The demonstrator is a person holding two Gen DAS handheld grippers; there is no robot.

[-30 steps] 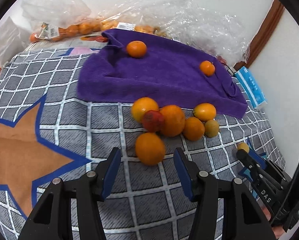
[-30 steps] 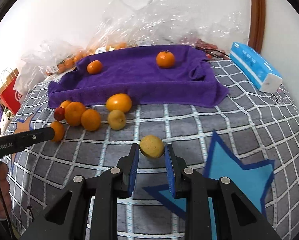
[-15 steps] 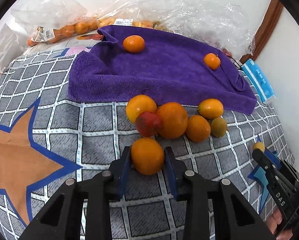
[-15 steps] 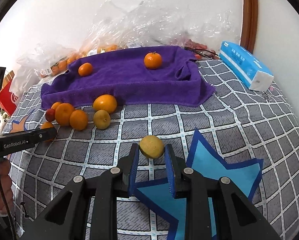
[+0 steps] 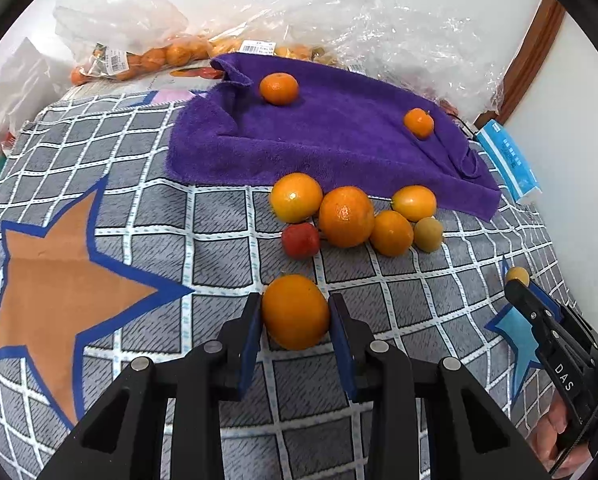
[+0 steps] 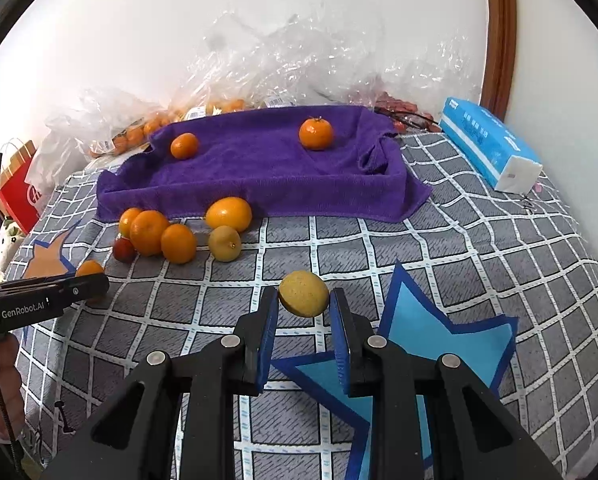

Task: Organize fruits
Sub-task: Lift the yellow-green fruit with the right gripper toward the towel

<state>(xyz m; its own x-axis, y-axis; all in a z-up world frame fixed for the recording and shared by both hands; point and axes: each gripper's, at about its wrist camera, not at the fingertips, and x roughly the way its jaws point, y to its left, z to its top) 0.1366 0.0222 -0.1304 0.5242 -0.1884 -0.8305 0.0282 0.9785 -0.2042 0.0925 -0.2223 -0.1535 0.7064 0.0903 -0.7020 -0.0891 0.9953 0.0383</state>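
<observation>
My left gripper [image 5: 295, 322] is shut on an orange [image 5: 295, 311] just above the checked cloth, near a pile of loose fruit [image 5: 346, 216] that includes a small red one [image 5: 300, 240]. My right gripper [image 6: 304, 306] is shut on a small yellow fruit [image 6: 304, 294] and holds it above the cloth. A purple towel [image 5: 339, 140] lies behind the pile with two tangerines on it, one at the left [image 5: 278, 88] and one at the right [image 5: 418, 122]. The towel [image 6: 259, 168] and the pile [image 6: 179, 236] also show in the right wrist view.
Clear plastic bags of oranges [image 5: 159, 56] lie along the wall behind the towel. A blue tissue pack [image 6: 489, 148] lies at the right. A red bag [image 6: 17, 188] stands at the left edge. The cloth has an orange star [image 5: 59, 284] and a blue star [image 6: 427, 332].
My left gripper closed on the orange and drew it back from the pile. My right gripper kept hold of the yellow fruit and moved slightly back toward the blue star.
</observation>
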